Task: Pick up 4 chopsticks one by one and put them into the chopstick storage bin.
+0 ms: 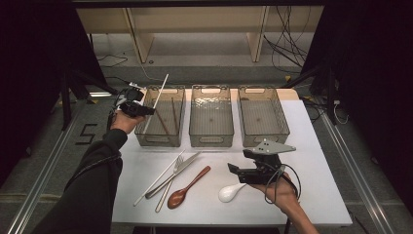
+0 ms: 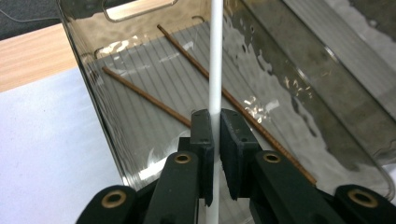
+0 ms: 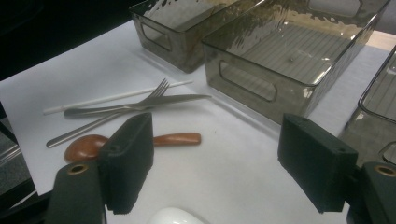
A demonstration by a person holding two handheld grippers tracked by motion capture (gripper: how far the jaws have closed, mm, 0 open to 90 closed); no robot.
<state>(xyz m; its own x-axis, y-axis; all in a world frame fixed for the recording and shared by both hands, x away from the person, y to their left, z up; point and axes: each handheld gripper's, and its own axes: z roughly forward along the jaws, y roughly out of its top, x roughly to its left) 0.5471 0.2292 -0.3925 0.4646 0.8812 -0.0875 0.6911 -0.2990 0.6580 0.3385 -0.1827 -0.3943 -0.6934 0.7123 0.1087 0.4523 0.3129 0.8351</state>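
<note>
Nearest, the right gripper (image 1: pixel 242 169) waits with jaws spread wide above the white spoon (image 1: pixel 231 192), while farther off the left gripper (image 2: pixel 216 122) clamps a white chopstick (image 2: pixel 215 56) upright over the left bin (image 1: pixel 181 117), apparently to join two brown chopsticks (image 2: pixel 144 95).

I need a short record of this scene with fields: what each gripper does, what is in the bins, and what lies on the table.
left gripper: shut on white chopstick, above the left bin
right gripper: open, holding nothing, above the white spoon
left bin: two brown chopsticks
middle bin: nothing visible inside
right bin: nothing visible inside
on table: white chopstick, fork, knife, brown spoon, white spoon
</note>
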